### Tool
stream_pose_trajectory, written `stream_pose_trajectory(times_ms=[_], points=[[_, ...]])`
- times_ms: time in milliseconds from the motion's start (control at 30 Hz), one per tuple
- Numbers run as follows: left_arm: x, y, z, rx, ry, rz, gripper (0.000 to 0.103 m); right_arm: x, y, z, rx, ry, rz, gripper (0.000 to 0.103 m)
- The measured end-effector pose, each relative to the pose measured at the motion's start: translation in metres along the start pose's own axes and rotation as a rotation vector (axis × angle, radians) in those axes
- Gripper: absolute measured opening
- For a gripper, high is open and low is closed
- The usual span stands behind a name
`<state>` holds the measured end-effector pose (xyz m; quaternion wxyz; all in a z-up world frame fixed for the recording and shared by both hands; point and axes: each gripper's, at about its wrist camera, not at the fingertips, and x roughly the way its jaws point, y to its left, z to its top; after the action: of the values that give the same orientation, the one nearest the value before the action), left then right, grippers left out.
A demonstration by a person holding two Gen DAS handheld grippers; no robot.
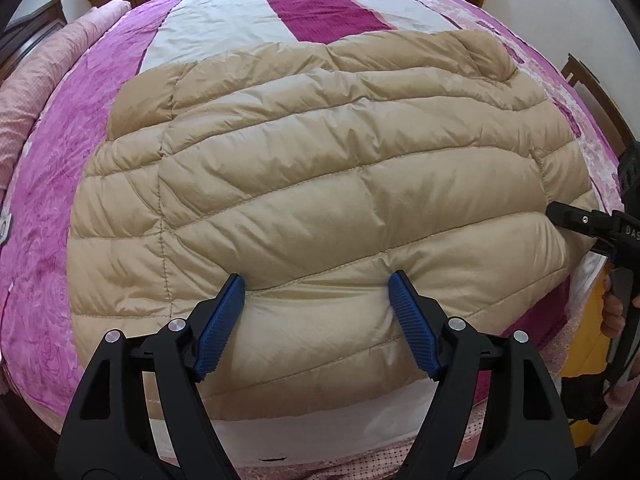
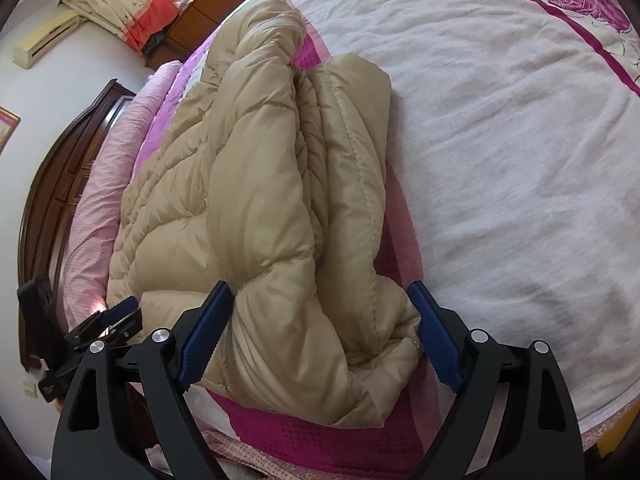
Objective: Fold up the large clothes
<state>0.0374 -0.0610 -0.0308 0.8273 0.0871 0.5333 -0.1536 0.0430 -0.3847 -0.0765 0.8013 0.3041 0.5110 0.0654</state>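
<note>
A beige quilted down jacket lies folded on the bed. In the left wrist view my left gripper is open, its blue pads pressing onto the jacket's near edge with a bulge of fabric between them. In the right wrist view the jacket shows end-on with stacked folded layers. My right gripper is open, its jaws on either side of the jacket's near folded end. The right gripper also shows in the left wrist view at the jacket's right edge. The left gripper shows in the right wrist view.
The bed has a pink, magenta and white cover. A pink rolled quilt lies along the left side by a dark wooden headboard. A wooden chair stands at the right. Cabinets and a curtain stand beyond.
</note>
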Motion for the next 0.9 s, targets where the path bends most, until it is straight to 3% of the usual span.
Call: stream_pose_trajectory(times_ms=[133,200,267,467,700,900], points=[[0.008,-0.002,0.000,0.010,0.004,0.021,0.078,-0.003,-0.011,0.001,0.027,-0.003,0.041,0.085],[0.011,-0.002,0.000,0.016,0.007,0.028,0.079,-0.006,-0.014,0.000,0.025,-0.008,0.060,0.078],[0.014,-0.003,0.001,0.019,0.009,0.032,0.079,-0.010,-0.017,-0.001,0.018,-0.021,0.092,0.061],[0.020,-0.006,0.000,0.045,0.007,0.050,0.079,-0.027,-0.005,-0.007,-0.024,-0.066,0.130,0.039],[0.023,-0.010,-0.003,0.063,-0.006,0.077,0.078,-0.061,0.035,-0.011,-0.141,-0.153,0.156,0.032],[0.023,-0.011,-0.006,0.071,-0.018,0.078,0.077,-0.076,0.085,-0.011,-0.265,-0.165,0.229,0.030]])
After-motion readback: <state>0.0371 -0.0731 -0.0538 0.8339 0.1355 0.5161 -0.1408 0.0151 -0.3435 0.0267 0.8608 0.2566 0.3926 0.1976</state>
